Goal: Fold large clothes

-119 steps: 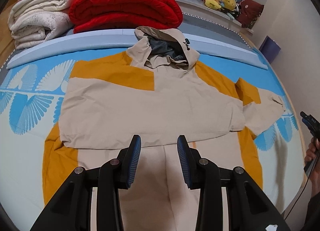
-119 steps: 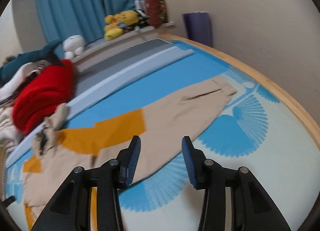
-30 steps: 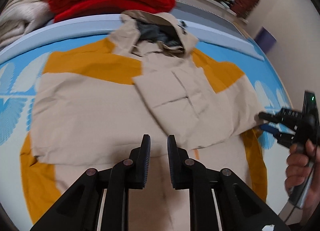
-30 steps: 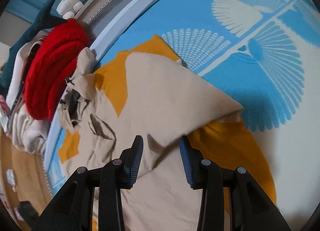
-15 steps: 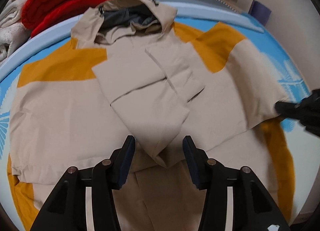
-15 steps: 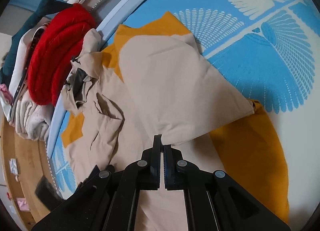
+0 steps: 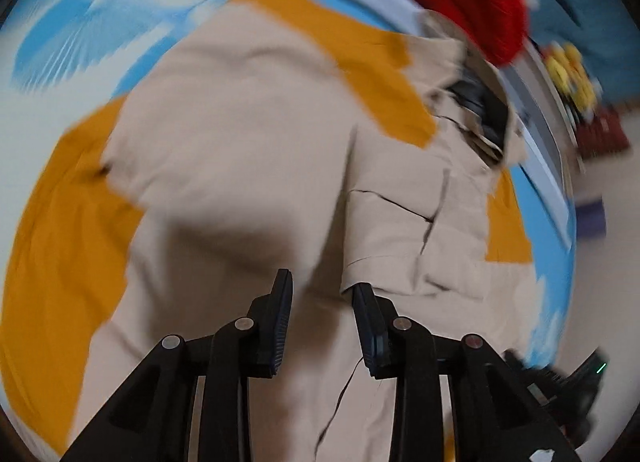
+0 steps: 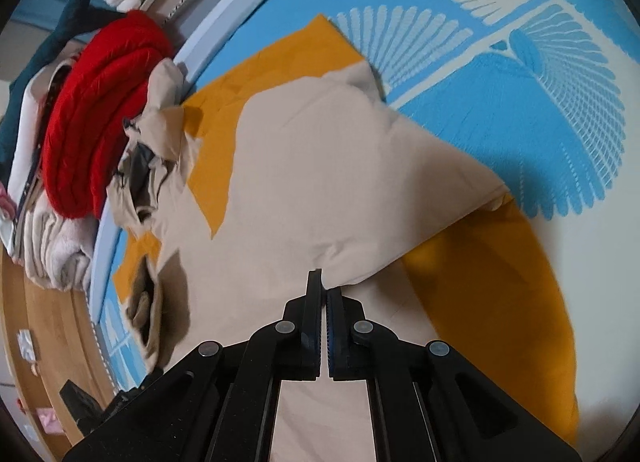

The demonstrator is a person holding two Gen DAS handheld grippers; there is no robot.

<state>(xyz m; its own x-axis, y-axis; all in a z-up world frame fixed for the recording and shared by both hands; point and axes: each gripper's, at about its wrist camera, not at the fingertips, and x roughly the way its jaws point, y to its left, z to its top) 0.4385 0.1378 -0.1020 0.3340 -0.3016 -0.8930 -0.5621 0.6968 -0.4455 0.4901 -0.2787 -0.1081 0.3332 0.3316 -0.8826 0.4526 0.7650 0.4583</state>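
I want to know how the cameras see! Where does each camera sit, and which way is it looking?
Left wrist: sits on the left gripper, looking steeply down at the blurred beige and orange jacket; its closing jaws have nothing between them.
Right wrist: sits on the right gripper, looking down at the jacket's folded edge, pinched in its shut jaws.
Both views share: the jacket, the red blanket and the blue patterned bedsheet.
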